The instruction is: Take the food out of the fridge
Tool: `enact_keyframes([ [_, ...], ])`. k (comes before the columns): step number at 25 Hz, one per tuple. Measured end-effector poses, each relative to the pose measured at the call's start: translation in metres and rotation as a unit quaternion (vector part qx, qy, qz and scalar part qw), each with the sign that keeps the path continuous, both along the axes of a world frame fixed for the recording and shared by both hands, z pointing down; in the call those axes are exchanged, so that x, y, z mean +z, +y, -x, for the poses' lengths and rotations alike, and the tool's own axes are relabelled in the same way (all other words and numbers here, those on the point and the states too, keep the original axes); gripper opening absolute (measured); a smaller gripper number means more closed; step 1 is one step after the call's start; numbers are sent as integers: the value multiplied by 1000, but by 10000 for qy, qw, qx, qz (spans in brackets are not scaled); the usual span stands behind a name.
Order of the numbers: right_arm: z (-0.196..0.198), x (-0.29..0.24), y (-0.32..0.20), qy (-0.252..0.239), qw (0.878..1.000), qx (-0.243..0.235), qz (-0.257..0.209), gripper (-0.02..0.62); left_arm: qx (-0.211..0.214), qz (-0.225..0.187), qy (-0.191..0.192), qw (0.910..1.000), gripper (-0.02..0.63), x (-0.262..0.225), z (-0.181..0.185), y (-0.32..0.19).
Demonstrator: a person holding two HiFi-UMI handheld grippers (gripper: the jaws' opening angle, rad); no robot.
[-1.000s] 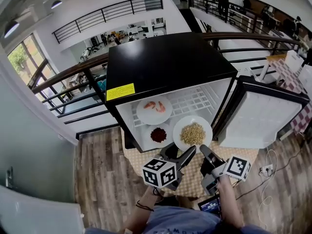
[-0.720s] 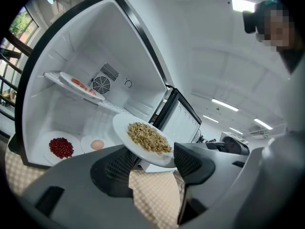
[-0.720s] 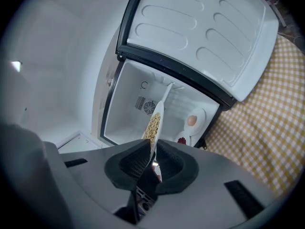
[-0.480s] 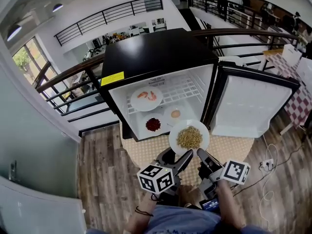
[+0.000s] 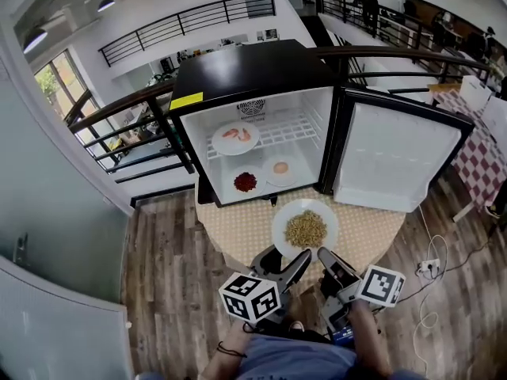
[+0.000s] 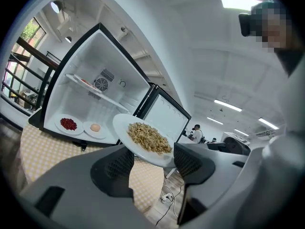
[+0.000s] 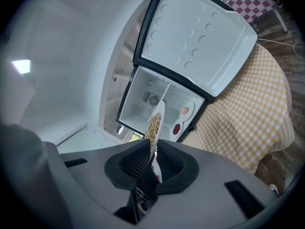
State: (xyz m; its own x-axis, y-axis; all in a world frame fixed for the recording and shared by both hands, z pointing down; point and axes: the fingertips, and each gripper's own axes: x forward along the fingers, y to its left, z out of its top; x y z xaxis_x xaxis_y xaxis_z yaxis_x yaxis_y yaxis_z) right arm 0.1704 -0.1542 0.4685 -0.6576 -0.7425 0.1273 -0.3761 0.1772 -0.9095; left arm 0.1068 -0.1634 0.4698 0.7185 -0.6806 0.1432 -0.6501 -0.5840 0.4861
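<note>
— One round white plate of beige noodles: where, and how?
— Level, food up, above the yellow checked table before the open black fridge. The right gripper pinches its near rim; the left gripper is spread.

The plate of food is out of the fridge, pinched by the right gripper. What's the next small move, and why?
Probably lower the plate onto the checked tablecloth and release it. The right gripper is shut on its rim, the plate hangs clear of the fridge over the cloth, and other dishes wait inside.
</note>
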Motion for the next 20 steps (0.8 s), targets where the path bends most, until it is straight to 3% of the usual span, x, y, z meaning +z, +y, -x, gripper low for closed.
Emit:
enact_keyframes([
  [8, 9, -8, 32, -310, 9986, -400, -150, 48, -320, -2, -136, 9994, 265, -2, 4, 37],
  [20, 15, -6, 42, -311, 9982, -514, -54, 51, -542, -29, -316, 9980, 265, -7, 14, 48],
])
